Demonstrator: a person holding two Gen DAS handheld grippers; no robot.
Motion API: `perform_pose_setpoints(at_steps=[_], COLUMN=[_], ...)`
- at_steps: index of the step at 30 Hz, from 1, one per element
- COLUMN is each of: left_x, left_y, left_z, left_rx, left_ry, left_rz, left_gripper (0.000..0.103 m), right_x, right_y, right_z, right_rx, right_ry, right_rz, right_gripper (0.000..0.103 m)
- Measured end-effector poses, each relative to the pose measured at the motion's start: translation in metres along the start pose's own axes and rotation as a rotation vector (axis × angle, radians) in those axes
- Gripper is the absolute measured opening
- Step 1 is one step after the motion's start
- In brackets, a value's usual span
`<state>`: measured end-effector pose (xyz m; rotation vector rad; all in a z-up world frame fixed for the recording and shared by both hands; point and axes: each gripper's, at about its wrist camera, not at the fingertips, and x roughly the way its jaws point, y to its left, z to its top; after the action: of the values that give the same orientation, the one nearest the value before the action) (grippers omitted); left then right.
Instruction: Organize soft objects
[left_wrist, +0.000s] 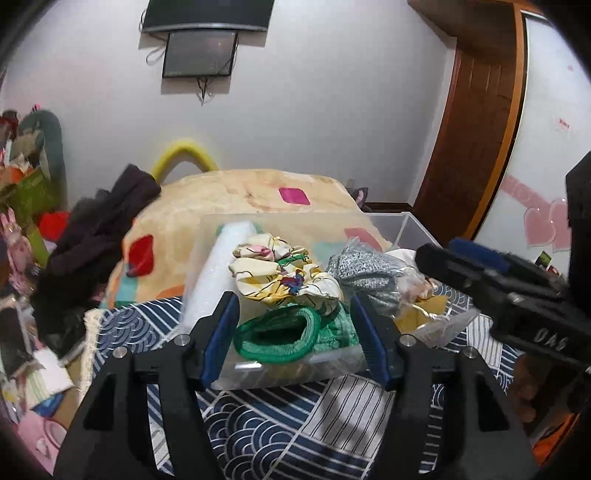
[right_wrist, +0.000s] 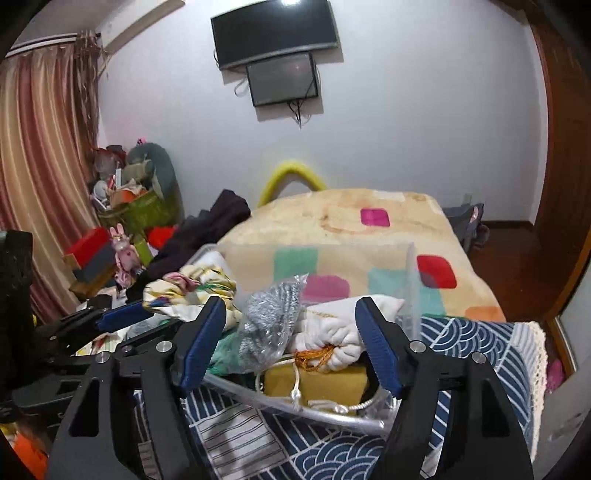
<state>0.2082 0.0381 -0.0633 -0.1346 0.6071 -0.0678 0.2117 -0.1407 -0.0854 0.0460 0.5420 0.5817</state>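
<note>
A clear plastic box sits on a blue patterned cloth and holds soft things: a green knit piece, a floral yellow scrunchie, a grey knit item in a bag, a white foam roll. My left gripper is open, its fingers on either side of the box's near end. My right gripper is open in front of the box's other end, around a white drawstring pouch and yellow sponge. It shows in the left wrist view.
A bed with a beige blanket with coloured patches lies behind the box. Dark clothes are piled at its left. A cluttered corner with a green basket and toys is far left. A wooden door stands right.
</note>
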Motion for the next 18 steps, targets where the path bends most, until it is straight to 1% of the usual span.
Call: perform_pose_setpoints(at_steps=[2, 4, 5, 6, 7, 9, 10, 11, 12, 14, 16, 18], left_x=[-0.012, -0.028, -0.036, -0.049, -0.056, -0.077, -0.088, -0.099, -0.108, -0.126, -0.141, -0.15], left_y=[-0.003, -0.009, -0.011, -0.015, -0.017, -0.024, -0.027, -0.029, -0.03, -0.033, -0.033, -0.032], left_z=[-0.001, -0.002, -0.002, -0.004, -0.004, -0.006, -0.007, -0.008, -0.01, -0.012, -0.014, -0.016], left_rx=[0.009, 0.016, 0.025, 0.038, 0.046, 0.064, 0.07, 0.076, 0.082, 0.086, 0.082, 0.072], left_ry=[-0.016, -0.049, -0.069, -0.106, -0.131, -0.189, -0.217, -0.244, -0.266, -0.306, -0.33, -0.34], left_rz=[0.0, 0.007, 0.016, 0.034, 0.046, 0.068, 0.075, 0.081, 0.086, 0.087, 0.081, 0.068], left_gripper=[0.062, 0.062, 0.064, 0.064, 0.066, 0.072, 0.078, 0.084, 0.086, 0.096, 0.1, 0.102], right_x=[-0.009, -0.024, -0.03, -0.038, -0.046, -0.065, -0.072, -0.082, -0.091, -0.103, -0.113, -0.12], right_y=[0.003, 0.009, 0.012, 0.015, 0.017, 0.021, 0.023, 0.025, 0.026, 0.028, 0.03, 0.033], right_z=[0.001, 0.003, 0.003, 0.003, 0.004, 0.002, 0.001, 0.0, -0.001, -0.003, -0.006, -0.009], right_rx=[-0.012, -0.027, -0.031, -0.037, -0.041, -0.047, -0.049, -0.051, -0.054, -0.061, -0.067, -0.074], right_ry=[-0.018, -0.054, -0.069, -0.088, -0.106, -0.153, -0.176, -0.204, -0.226, -0.256, -0.279, -0.294], right_rz=[-0.007, -0.006, -0.003, 0.004, 0.013, 0.021, 0.021, 0.02, 0.018, 0.022, 0.017, 0.009], right_gripper=[0.07, 0.07, 0.07, 0.071, 0.073, 0.079, 0.082, 0.083, 0.083, 0.084, 0.087, 0.088])
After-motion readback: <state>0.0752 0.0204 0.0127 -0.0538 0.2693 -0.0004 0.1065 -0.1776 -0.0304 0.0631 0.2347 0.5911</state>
